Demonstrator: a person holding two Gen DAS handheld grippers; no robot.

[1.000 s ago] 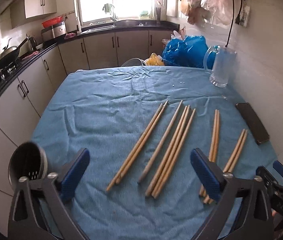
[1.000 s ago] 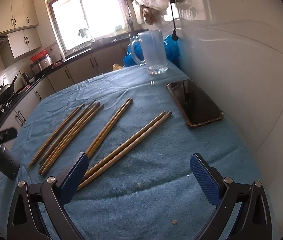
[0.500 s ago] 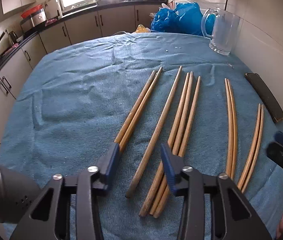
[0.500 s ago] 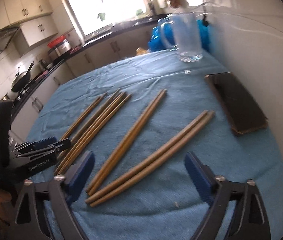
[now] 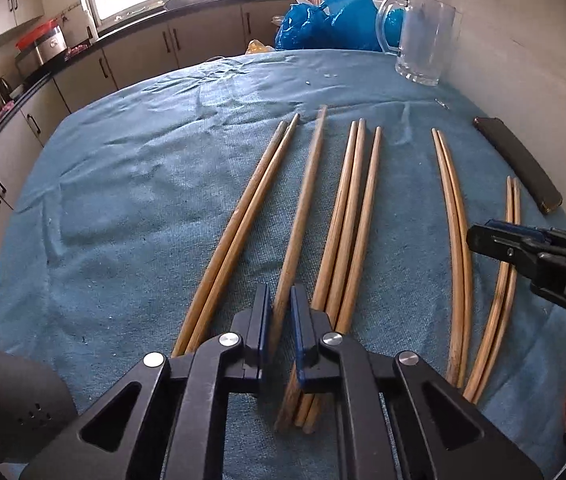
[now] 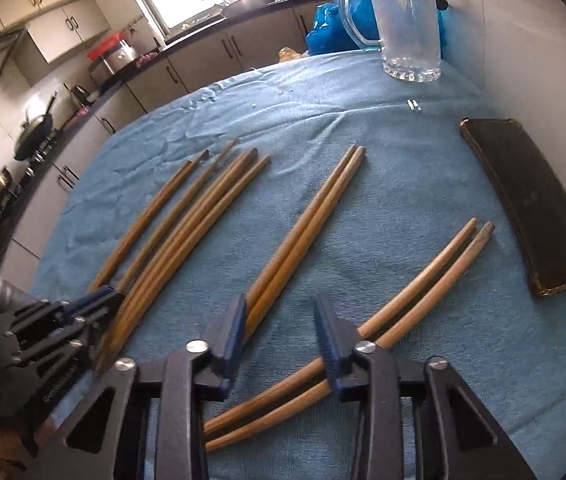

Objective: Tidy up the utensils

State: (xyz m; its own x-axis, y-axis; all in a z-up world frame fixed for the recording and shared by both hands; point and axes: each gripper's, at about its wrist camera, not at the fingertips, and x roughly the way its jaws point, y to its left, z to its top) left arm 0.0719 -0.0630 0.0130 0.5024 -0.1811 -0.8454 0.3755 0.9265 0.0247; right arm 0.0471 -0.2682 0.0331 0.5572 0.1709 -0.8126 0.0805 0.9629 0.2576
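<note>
My left tongs (image 5: 281, 322) have just closed, pinching the single chopstick (image 5: 303, 216) on the blue-clothed surface (image 5: 123, 200); my right tongs (image 6: 281, 330), narrowing, straddle a pair (image 6: 307, 228) unpinched; light, stiff, slippery wood, best gripped near the thick end.

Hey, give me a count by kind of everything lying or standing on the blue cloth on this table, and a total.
Long wooden chopsticks: 10
Clear glass mug with handle: 1
Dark flat phone-like slab: 1
Dark perforated utensil holder, at the cloth's near-left edge: 1
Total: 13
</note>
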